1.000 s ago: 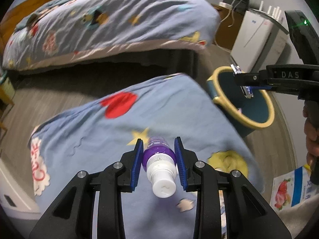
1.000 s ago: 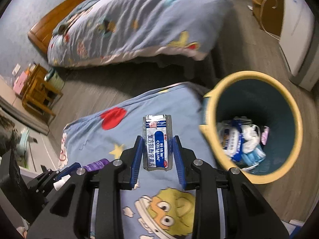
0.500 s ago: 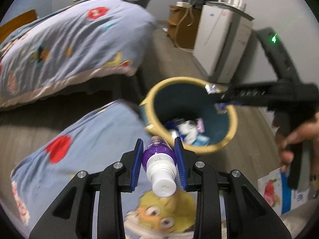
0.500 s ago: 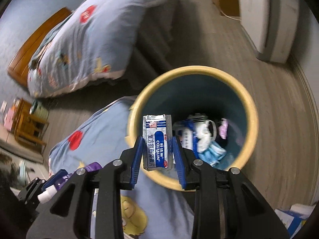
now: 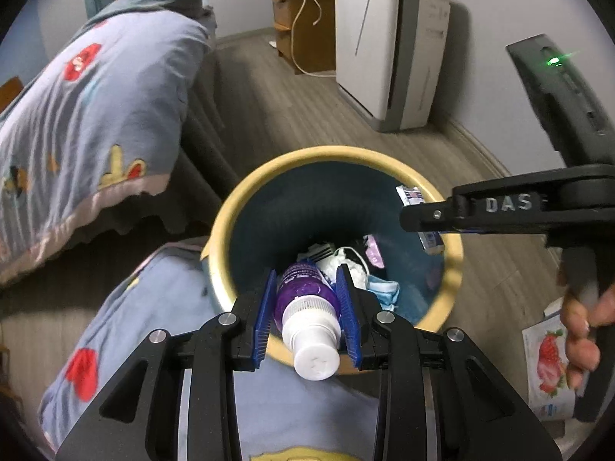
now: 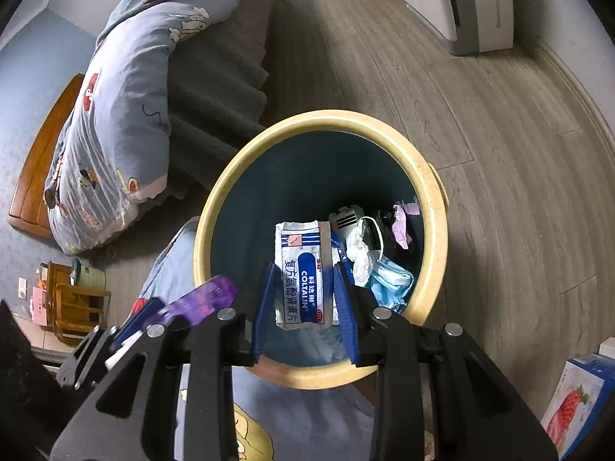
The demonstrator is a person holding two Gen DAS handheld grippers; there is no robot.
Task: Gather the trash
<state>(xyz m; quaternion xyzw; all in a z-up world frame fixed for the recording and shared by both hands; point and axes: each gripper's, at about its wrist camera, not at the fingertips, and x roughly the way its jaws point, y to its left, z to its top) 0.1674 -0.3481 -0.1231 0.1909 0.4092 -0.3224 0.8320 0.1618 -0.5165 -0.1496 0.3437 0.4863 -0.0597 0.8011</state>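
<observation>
Bin [image 5: 221, 226], yellow-rimmed, stands on the floor against a quilt [image 5: 161, 307]; trash lies inside. Left gripper [image 5: 309, 307] is clamped narrowly on a purple bottle [image 5: 307, 292] over the bin's near rim. Right gripper [image 6: 305, 299] is clamped on a sachet [image 6: 303, 269] above the opening.

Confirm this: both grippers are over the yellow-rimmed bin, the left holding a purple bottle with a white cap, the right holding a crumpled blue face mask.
Wrong on the right gripper: the right wrist view shows it clamping a white-and-blue medicine sachet. The blue mask lies in the bin.
</observation>
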